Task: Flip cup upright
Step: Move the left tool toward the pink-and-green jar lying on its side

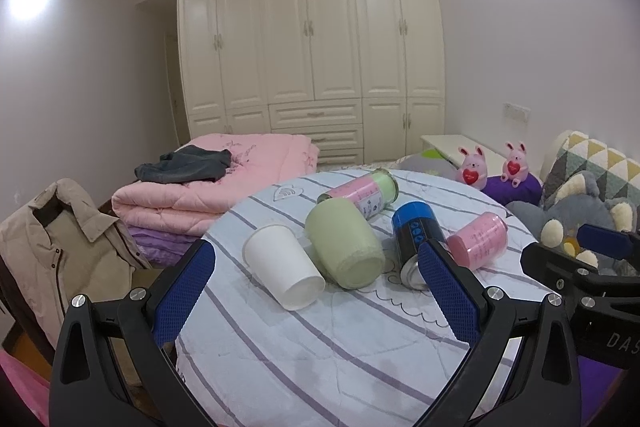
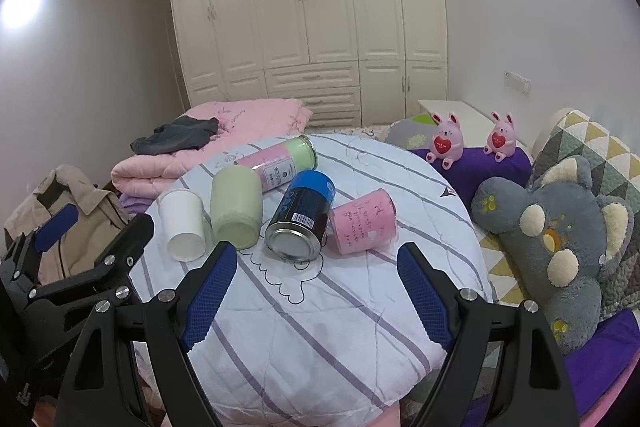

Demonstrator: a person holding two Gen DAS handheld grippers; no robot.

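Observation:
Several containers lie on their sides on a round table with a striped cloth (image 1: 320,347) (image 2: 320,307). From left: a white paper cup (image 1: 282,269) (image 2: 182,223), a pale green cup (image 1: 344,247) (image 2: 236,213), a blue-and-black can (image 1: 416,243) (image 2: 302,215) and a pink cup (image 1: 478,239) (image 2: 362,221). A pink-and-green canister (image 1: 362,193) (image 2: 278,163) lies behind them. My left gripper (image 1: 316,259) is open and empty, just short of the white and green cups. My right gripper (image 2: 316,261) is open and empty, just short of the can.
Folded pink quilts (image 1: 208,187) with dark clothing lie behind the table on the left. A beige jacket (image 1: 52,247) hangs at the left. A grey plush toy (image 2: 560,239), two pink plush rabbits (image 2: 448,141) and a patterned pillow are at the right. A white wardrobe fills the back wall.

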